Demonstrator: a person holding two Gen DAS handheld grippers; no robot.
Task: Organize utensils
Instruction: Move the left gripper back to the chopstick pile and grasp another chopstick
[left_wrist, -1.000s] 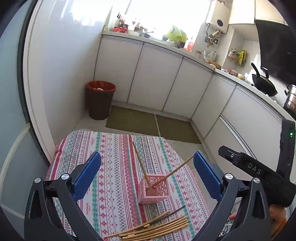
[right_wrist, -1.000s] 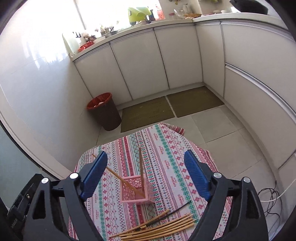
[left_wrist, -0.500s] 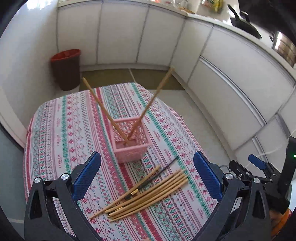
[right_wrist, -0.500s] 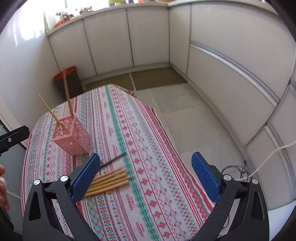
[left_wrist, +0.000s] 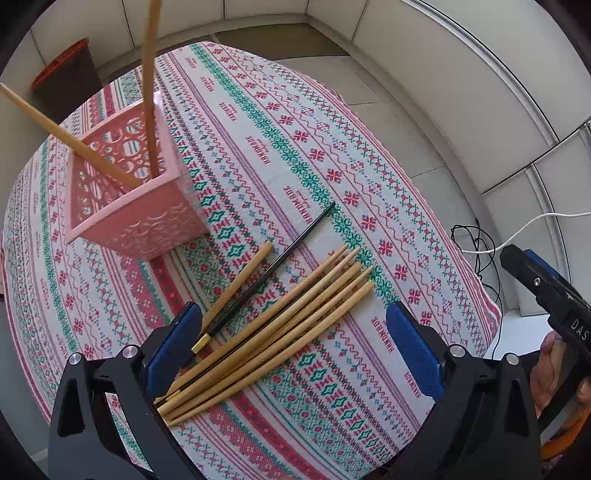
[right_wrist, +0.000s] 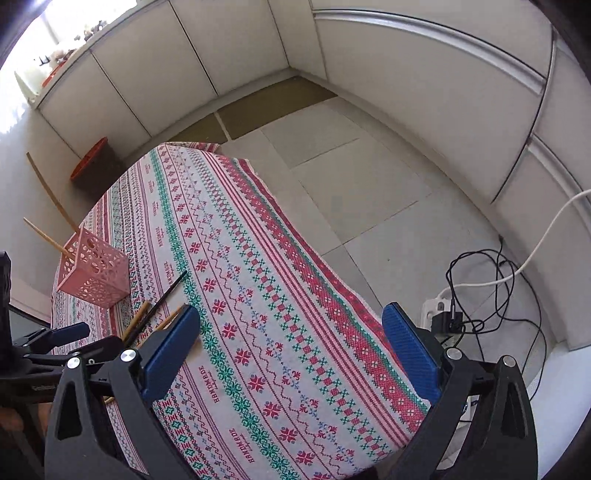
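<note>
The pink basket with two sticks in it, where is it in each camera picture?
Left wrist view: the pink basket fills the upper left, close up, beside the loose chopsticks.
Right wrist view: the pink basket sits small at the left edge, on the far side of the cloth.
Shared landmark: the thin black chopstick lying just past the basket, seen in the right wrist view too.
</note>
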